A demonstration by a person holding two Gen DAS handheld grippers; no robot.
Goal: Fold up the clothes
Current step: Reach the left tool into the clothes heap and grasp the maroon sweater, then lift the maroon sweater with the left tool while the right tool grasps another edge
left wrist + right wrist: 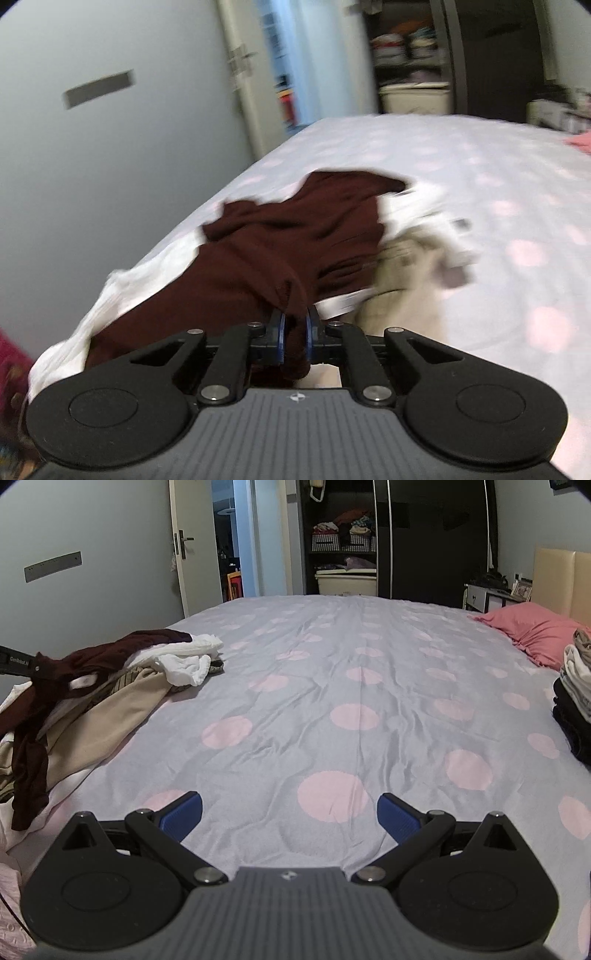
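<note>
A dark maroon garment point(295, 236) lies on top of a heap of unfolded clothes at the bed's left edge. My left gripper point(295, 325) is shut on a fold of it, with cloth bunched between the blue pads. The left wrist view is blurred. In the right wrist view the same maroon garment point(92, 657) drapes over white point(184, 661) and beige clothes point(110, 709), and part of the left gripper point(16, 662) shows at the far left. My right gripper point(290, 818) is open and empty, low over the bedsheet point(332, 686).
A stack of folded clothes point(574, 690) sits at the bed's right edge beside a pink pillow point(532, 631). Beyond the bed are an open door point(184, 554), a dark wardrobe with shelves point(343, 539) and a bedside table point(487, 596).
</note>
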